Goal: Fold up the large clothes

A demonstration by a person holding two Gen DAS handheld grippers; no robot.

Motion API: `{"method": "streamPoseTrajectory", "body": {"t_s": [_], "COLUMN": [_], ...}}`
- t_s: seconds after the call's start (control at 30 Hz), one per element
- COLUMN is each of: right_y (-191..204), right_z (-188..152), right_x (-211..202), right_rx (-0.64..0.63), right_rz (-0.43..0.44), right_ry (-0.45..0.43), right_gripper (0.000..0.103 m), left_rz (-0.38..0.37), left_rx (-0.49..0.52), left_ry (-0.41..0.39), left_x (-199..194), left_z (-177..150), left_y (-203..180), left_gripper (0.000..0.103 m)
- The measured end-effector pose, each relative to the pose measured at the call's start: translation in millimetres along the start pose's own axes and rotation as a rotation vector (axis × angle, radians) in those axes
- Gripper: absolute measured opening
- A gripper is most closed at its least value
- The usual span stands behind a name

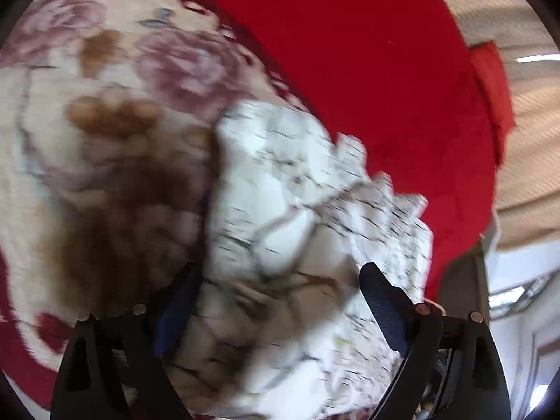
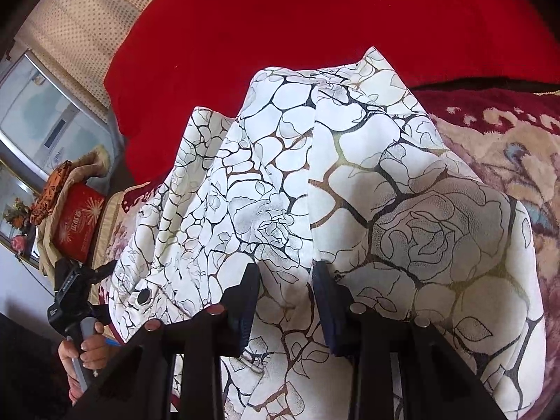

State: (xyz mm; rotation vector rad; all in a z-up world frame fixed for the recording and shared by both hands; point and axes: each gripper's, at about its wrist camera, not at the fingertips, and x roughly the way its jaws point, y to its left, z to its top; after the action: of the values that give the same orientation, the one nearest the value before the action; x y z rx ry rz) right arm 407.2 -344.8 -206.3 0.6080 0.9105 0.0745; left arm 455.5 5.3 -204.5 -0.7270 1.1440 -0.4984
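White crackle-print garment (image 2: pixel 315 182) on floral blanket (image 2: pixel 507 161), fold between right hand-held gripper (image 2: pixel 285 273) pads; left hand-held gripper (image 1: pixel 280 276) agape.

White garment (image 2: pixel 350 182) with black-veined rose print, red cloth (image 2: pixel 280 17)

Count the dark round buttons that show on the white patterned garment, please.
1. The button sits near the lower left edge of the white patterned garment, left of the right gripper. Folds may hide others.
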Motion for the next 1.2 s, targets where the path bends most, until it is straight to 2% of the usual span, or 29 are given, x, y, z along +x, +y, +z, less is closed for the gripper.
{"method": "streamPoseTrajectory", "body": {"t_s": [0.1,0.17,0.27,0.33,0.4,0.43,0.5,0.53,0.57,0.6,0.73,0.77,0.8,0.87,0.93,1.0,1.07,1.2], "right_y": [0.0,0.0,0.1,0.7,1.4,1.5,1.9,2.0,1.7,1.4,1.4,1.6,2.1,2.3,0.9,-5.4,-11.6,-30.8], "right_z": [0.3,0.1,0.1,0.2,0.1,0.0,0.0,0.0,-0.1,-0.2,-0.6,-0.6,-0.9,-0.9,-0.1,1.1,2.2,5.0], "right_x": [1.1,0.9,1.0,1.4,1.8,2.0,1.8,1.5,1.3,1.0,0.9,0.9,0.4,0.6,0.0,-4.1,-8.4,-27.2], "right_rx": [-0.002,-0.001,-0.002,-0.005,-0.008,-0.007,-0.007,-0.007,-0.007,-0.006,-0.007,-0.008,-0.009,-0.010,-0.004,0.030,0.051,0.091], "right_rz": [0.000,0.001,0.000,-0.003,-0.005,-0.004,-0.002,0.000,0.002,0.003,0.004,0.003,0.002,0.002,0.011,0.048,0.084,0.154], "right_ry": [0.000,-0.001,-0.002,-0.003,-0.004,-0.005,-0.006,-0.007,-0.007,-0.007,-0.008,-0.008,-0.009,-0.008,-0.006,-0.009,-0.004,-0.033], "right_gripper": [0.036,0.036,0.036,0.036,0.036,0.036,0.036,0.036,0.036,0.036,0.036,0.036,0.036,0.036,0.036,0.036,0.035,0.036], "left_rz": [0.051,0.052,-0.062,-0.091,-0.108,-0.120,-0.120,-0.093,-0.080,-0.076,-0.111,-0.119,-0.112,-0.076,-0.082,-0.068,-0.018,0.075], "left_rx": [0.092,0.106,0.117,0.154,0.198,0.204,0.209,0.205,0.187,0.150,0.131,0.128,0.129,0.140,0.147,0.216,0.364,0.621], "left_ry": [0.001,-0.016,-0.023,-0.036,-0.053,-0.060,-0.075,-0.080,-0.078,-0.068,-0.078,-0.089,-0.098,-0.115,-0.139,-0.183,-0.236,-0.275], "left_x": [9.5,12.3,19.0,22.4,24.4,24.7,30.0,32.9,35.5,40.0,41.1,39.9,38.4,35.8,28.5,19.4,8.9,11.1], "left_z": [-6.5,-6.8,-8.8,-10.8,-13.5,-14.0,-14.5,-14.5,-13.6,-12.2,-10.2,-10.5,-11.3,-11.1,-12.7,-20.3,-40.2,-93.4], "left_y": [-16.4,-21.6,-30.2,-40.6,-51.8,-54.4,-60.0,-60.1,-58.2,-55.1,-52.5,-53.3,-53.2,-54.7,-59.6,-79.4,-120.8,-197.2], "left_gripper": [0.097,0.097,0.096,0.091,0.068,0.067,0.069,0.074,0.090,0.095,0.094,0.084,0.060,0.033,0.028,0.024,0.022,0.020]}}
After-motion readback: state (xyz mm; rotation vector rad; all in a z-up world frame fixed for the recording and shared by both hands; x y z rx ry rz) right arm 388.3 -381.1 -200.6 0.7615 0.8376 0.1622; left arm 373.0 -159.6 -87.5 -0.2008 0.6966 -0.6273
